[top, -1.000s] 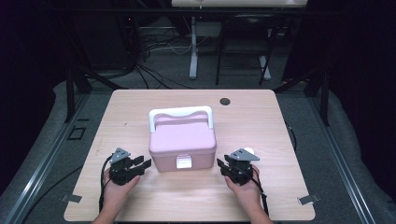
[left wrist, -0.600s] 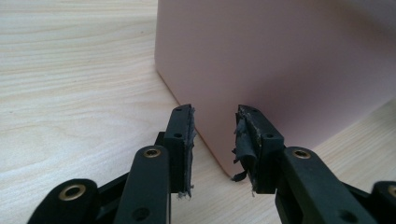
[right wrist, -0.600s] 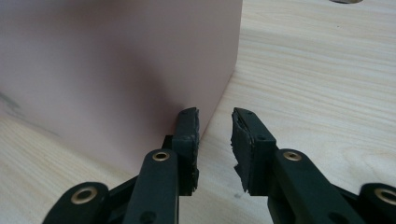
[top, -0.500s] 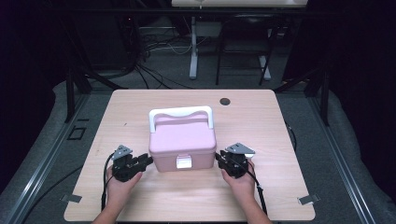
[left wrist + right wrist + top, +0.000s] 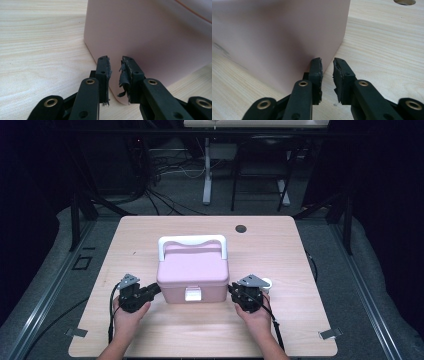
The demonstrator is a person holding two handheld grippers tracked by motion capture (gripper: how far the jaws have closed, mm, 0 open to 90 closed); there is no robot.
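A pale wooden tabletop (image 5: 280, 330) carries a pink lidded box (image 5: 193, 273) at its middle, white handle (image 5: 192, 242) folded toward the far side, white latch (image 5: 192, 293) facing the person. A round hole (image 5: 241, 228) sits in the far tabletop; a small white thing (image 5: 266, 283) lies by the right hand. No writing is readable. The left gripper (image 5: 152, 290) and right gripper (image 5: 233, 290) flank the box's near corners, fingers (image 5: 103, 72) narrowly apart, just been closing, clamping nothing.
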